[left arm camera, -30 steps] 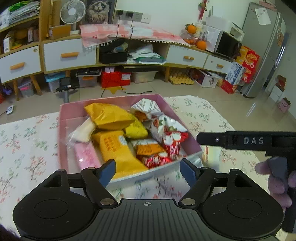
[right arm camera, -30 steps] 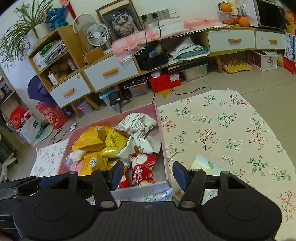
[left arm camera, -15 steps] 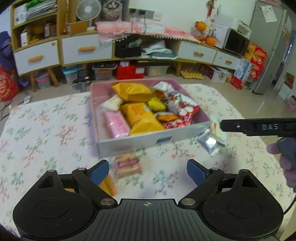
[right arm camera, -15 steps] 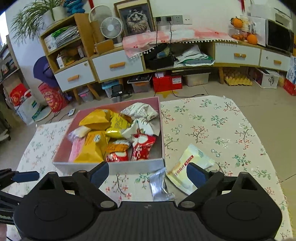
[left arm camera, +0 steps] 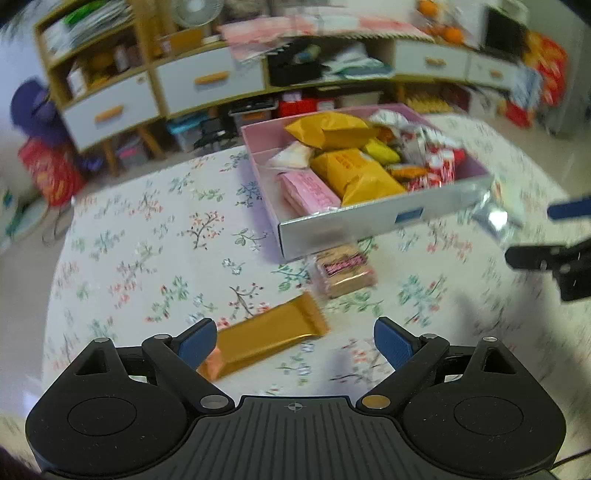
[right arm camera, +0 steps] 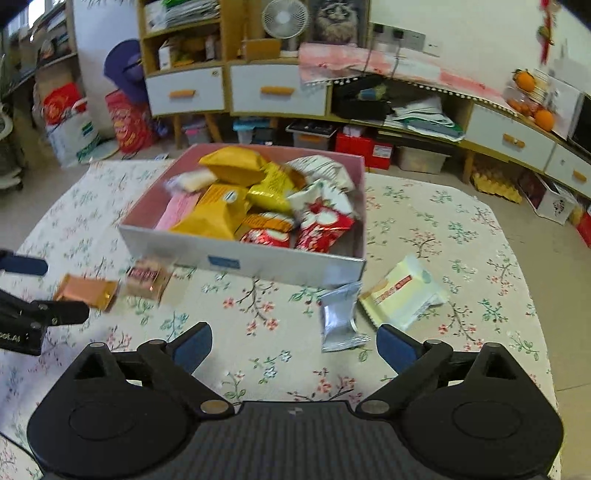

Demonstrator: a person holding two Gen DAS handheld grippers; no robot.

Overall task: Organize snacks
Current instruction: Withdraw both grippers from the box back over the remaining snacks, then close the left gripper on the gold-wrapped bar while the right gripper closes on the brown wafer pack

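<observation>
A pink box (left arm camera: 364, 225) (right arm camera: 280, 264) full of snack packets stands on the floral table. In front of it lie a gold bar (left arm camera: 266, 338) (right arm camera: 86, 291) and a clear pack of wafers (left arm camera: 343, 269) (right arm camera: 147, 278). To its right lie a silver packet (right arm camera: 340, 319) (left arm camera: 495, 216) and a pale yellow packet (right arm camera: 404, 293). My left gripper (left arm camera: 295, 341) is open and empty, just above the gold bar. My right gripper (right arm camera: 293, 349) is open and empty, close to the silver packet.
The floral cloth (left arm camera: 155, 236) covers the table; its edges are near on the left and right. Beyond it are low cabinets with drawers (right arm camera: 275, 88), shelves, a fan (right arm camera: 284, 16) and boxes on the floor.
Both grippers have pulled back and risen from the box. The left view has swung left, bringing the gold bar and wafers into sight. Both stay open.
</observation>
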